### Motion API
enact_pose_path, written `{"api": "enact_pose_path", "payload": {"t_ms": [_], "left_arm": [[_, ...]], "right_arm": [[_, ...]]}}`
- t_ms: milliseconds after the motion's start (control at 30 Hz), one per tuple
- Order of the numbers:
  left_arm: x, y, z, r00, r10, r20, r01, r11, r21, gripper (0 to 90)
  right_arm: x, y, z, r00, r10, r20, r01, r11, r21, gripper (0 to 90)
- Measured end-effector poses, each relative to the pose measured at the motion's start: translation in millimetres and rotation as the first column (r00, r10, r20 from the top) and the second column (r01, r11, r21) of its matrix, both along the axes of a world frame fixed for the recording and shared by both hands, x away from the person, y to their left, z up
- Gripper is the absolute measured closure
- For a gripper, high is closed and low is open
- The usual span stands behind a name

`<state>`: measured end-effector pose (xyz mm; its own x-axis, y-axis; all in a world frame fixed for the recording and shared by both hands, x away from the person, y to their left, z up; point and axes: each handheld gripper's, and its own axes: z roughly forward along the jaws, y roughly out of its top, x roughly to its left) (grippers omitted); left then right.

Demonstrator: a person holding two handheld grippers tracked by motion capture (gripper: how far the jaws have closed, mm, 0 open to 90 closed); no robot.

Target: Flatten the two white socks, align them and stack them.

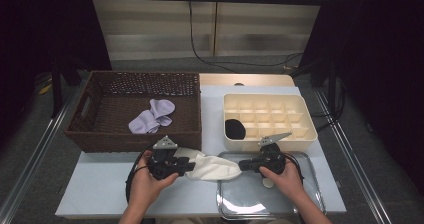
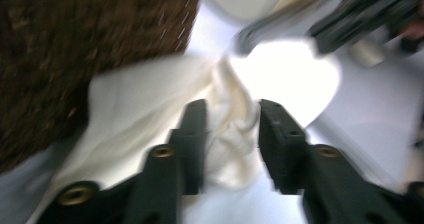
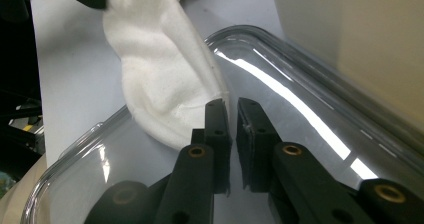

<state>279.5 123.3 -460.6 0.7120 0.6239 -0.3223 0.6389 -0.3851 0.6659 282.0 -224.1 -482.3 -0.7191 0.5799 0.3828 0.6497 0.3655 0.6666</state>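
Hands gripped our two tools at the table's near edge, stretching a cream sock (image 1: 210,167) flat between them, we judged so it could be folded or rolled: the left gripper (image 1: 189,165) had its jaws partway apart around the bunched cuff end, the right gripper (image 1: 243,165) had its jaws nearly together, pinching the toe edge over the clear tray (image 1: 300,204). Farther back stood the wicker basket (image 1: 95,129) holding lilac socks (image 1: 152,116), and the cream divided organiser (image 1: 307,119) with one black sock (image 1: 234,129) already tucked in a compartment.
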Motion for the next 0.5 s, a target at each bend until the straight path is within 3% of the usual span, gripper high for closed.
{"api": "enact_pose_path", "payload": {"t_ms": [67, 100, 133, 233, 300, 433, 500], "left_arm": [[1.8, -0.9, -4.7, 0.9999, 0.012, -0.006, -0.012, 0.9986, 0.051, 83.5], [1.8, -0.9, -4.7, 0.9999, 0.012, -0.006, -0.012, 0.9986, 0.051, 85.5], [1.9, -0.6, -4.9, 0.9997, 0.021, -0.016, -0.020, 0.9989, 0.042, 86.3], [0.2, 0.6, -2.6, 0.9992, 0.015, -0.038, -0.013, 0.9990, 0.043, 87.1], [-4.7, 2.2, -0.8, 0.9964, -0.006, -0.084, 0.007, 0.9998, 0.019, 87.3], [-9.2, 4.9, -1.5, 0.9944, -0.017, -0.104, 0.018, 0.9997, 0.014, 87.1], [-11.0, 5.8, -3.3, 0.9937, -0.023, -0.109, 0.026, 0.9993, 0.027, 87.0]], "right_arm": [[-2.6, 0.7, 3.2, 0.9995, -0.013, 0.030, 0.013, 1.000, 0.002, 75.1], [-2.6, 0.7, 3.2, 0.9995, -0.013, 0.030, 0.013, 1.000, 0.002, 75.1], [-5.5, 2.1, 5.9, 0.9981, -0.011, 0.060, 0.010, 1.000, 0.020, 72.7], [-10.1, 5.9, 8.1, 0.9963, 0.004, 0.086, -0.005, 1.000, 0.009, 71.3], [-11.3, 7.9, 6.1, 0.9956, 0.006, 0.094, -0.005, 1.000, -0.012, 73.8], [-10.7, 7.4, 2.2, 0.9962, -0.007, 0.086, 0.009, 1.000, -0.024, 81.3], [-9.6, 6.2, 2.1, 0.9976, -0.004, 0.069, 0.005, 1.000, -0.004, 84.7]]}}
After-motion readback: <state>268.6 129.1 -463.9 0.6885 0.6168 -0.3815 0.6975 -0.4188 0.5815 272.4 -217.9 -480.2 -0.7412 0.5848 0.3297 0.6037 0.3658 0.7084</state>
